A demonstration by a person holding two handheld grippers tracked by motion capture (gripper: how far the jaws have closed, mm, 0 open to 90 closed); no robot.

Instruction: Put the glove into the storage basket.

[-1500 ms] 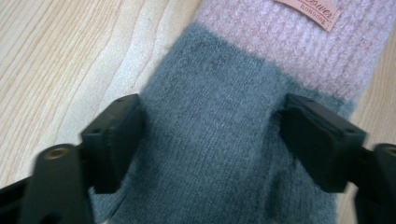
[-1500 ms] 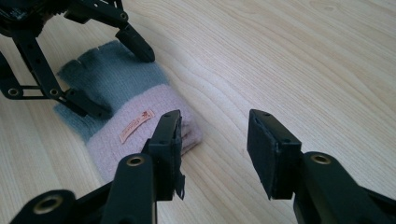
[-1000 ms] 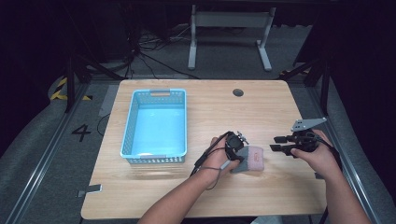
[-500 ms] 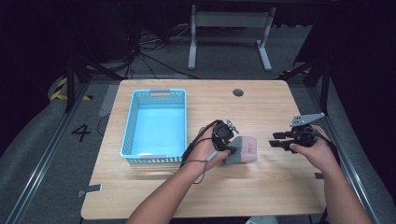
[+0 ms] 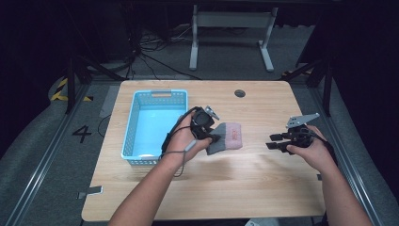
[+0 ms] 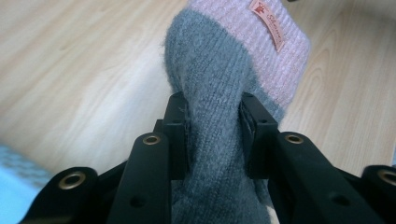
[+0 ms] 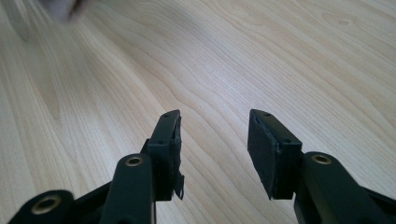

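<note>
Left gripper (image 6: 212, 135) clamping grey-pink sock (image 6: 233, 70), right gripper (image 7: 215, 149) apart, seemingly empty

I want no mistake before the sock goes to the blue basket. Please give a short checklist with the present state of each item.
1. Left gripper shut on the sock: ok.
2. Sock lifted clear of the table: cannot tell.
3. Blue basket free to receive it: ok.
4. Right gripper open, holding nothing: ok.
5. Right gripper apart from the sock: ok.
</note>
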